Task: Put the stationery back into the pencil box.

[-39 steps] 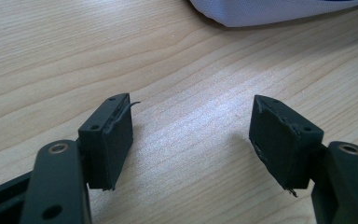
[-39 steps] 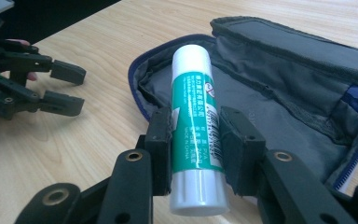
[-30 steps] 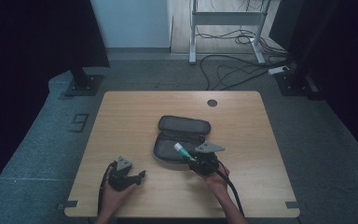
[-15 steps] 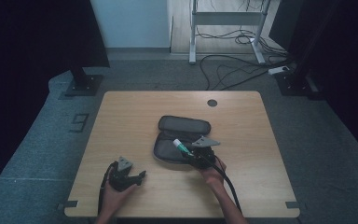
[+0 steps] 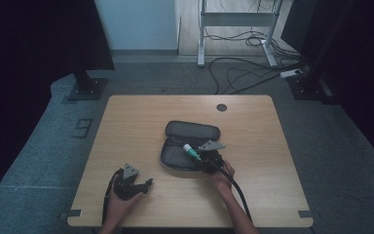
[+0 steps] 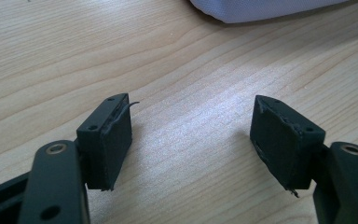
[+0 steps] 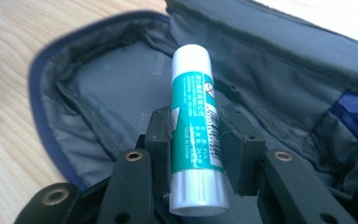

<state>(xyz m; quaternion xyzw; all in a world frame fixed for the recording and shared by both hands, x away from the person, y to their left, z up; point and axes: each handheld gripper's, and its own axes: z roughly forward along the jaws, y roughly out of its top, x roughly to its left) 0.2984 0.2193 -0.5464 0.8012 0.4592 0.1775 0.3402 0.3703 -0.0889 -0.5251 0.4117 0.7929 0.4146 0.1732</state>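
A dark grey zip case (image 5: 191,141) lies open at the middle of the wooden table (image 5: 126,126), its grey lining (image 7: 116,88) facing up. My right gripper (image 7: 196,133) is shut on a glue stick (image 7: 195,121) with a green label and white cap, held over the case's near half. From above, the glue stick (image 5: 191,151) points up and to the left from the right gripper (image 5: 200,159). My left gripper (image 5: 145,184) rests low on the table at the front left, apart from the case. Its jaws stand open, black pads (image 6: 116,140) wide apart over bare wood.
A pale edge of the case (image 6: 261,9) shows at the top of the left gripper view. A round cable hole (image 5: 221,107) sits at the table's far edge. Cables (image 5: 243,73) and desk legs lie on the floor beyond the table.
My right gripper has carried the glue stick a little to the left, further over the open case. The left gripper has stayed where it was.
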